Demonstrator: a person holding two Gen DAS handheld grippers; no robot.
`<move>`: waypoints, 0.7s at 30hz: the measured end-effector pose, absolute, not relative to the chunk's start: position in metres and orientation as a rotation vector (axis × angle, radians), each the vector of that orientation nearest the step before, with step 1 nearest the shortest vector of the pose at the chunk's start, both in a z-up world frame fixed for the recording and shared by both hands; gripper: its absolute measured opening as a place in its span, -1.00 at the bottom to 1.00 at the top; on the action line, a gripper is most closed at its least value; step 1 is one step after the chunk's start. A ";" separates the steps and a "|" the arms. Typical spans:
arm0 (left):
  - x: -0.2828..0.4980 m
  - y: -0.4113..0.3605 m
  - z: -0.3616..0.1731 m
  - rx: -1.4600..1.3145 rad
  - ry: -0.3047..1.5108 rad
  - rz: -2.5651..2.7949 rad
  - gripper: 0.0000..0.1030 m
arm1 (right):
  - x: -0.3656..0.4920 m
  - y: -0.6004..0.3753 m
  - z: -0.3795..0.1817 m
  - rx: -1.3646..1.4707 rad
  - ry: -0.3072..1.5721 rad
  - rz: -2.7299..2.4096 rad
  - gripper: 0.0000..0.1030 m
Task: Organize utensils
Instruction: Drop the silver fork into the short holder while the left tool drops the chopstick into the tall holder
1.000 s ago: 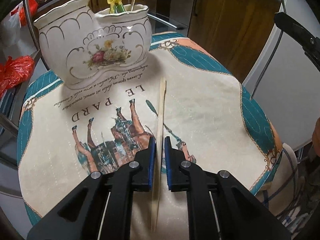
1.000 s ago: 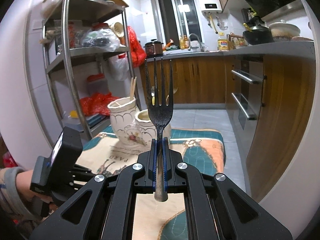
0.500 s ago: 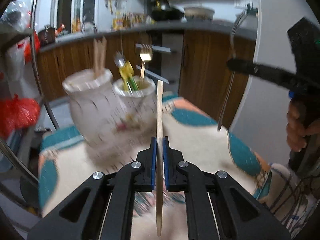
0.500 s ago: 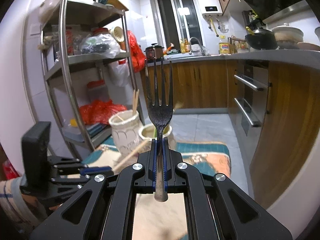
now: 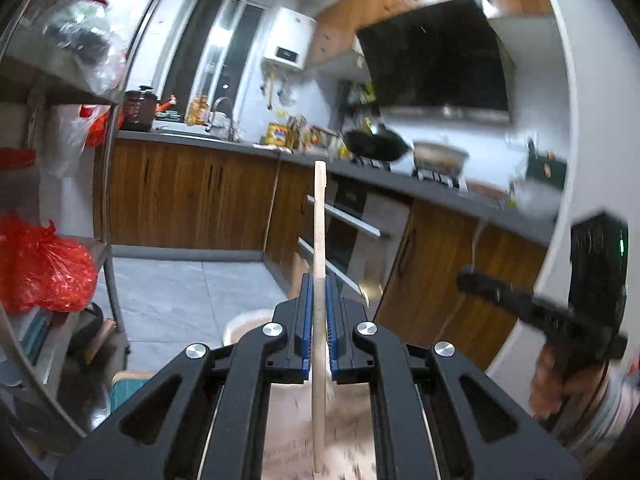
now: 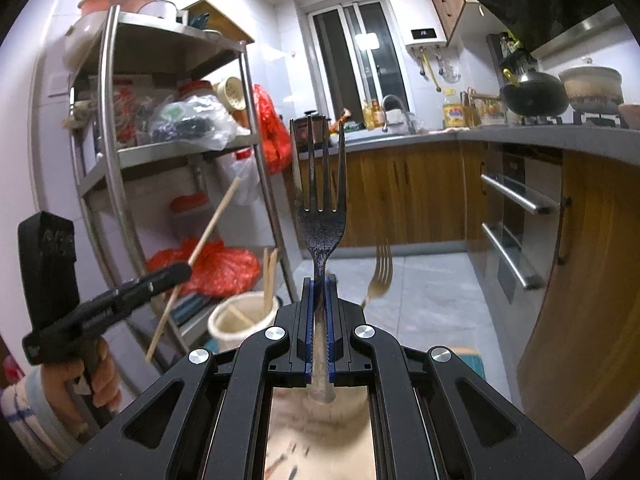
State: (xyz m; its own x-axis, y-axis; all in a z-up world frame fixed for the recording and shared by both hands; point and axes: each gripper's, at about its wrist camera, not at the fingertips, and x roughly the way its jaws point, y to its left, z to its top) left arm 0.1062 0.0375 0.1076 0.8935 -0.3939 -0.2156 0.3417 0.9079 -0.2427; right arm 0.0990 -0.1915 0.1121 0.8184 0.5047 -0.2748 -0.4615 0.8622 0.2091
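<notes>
Black fork [image 6: 320, 224], pale wooden chopstick [image 5: 319, 240], blue-padded black claws

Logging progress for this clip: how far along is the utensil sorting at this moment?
Partly done. Two wooden sticks already stand in the white holder, and a gold fork rises just behind the right gripper. In hand: the left gripper is shut on a chopstick, and the right gripper is shut on a dark fork. Left: dropping both into the holder.
</notes>
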 end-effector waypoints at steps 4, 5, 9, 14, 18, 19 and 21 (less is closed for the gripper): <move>0.134 0.045 0.104 -0.265 0.252 -0.371 -0.88 | 0.116 -0.187 0.114 0.148 0.322 0.510 -0.89; 0.139 0.047 0.102 -0.277 0.253 -0.373 -0.88 | 0.120 -0.185 0.114 0.148 0.321 0.509 -0.89; 0.162 0.048 0.093 -0.317 0.251 -0.352 -0.88 | 0.132 -0.179 0.109 0.137 0.324 0.497 -0.89; 0.173 0.039 0.088 -0.296 0.217 -0.333 -0.88 | 0.139 -0.174 0.101 0.136 0.333 0.497 -0.89; 0.180 0.033 0.082 -0.254 0.205 -0.287 -0.88 | 0.145 -0.168 0.090 0.124 0.358 0.497 -0.89; 0.180 0.032 0.080 -0.247 0.207 -0.283 -0.88 | 0.147 -0.167 0.086 0.123 0.370 0.498 -0.89; 0.178 0.031 0.074 -0.220 0.222 -0.281 -0.88 | 0.148 -0.165 0.081 0.119 0.385 0.506 -0.89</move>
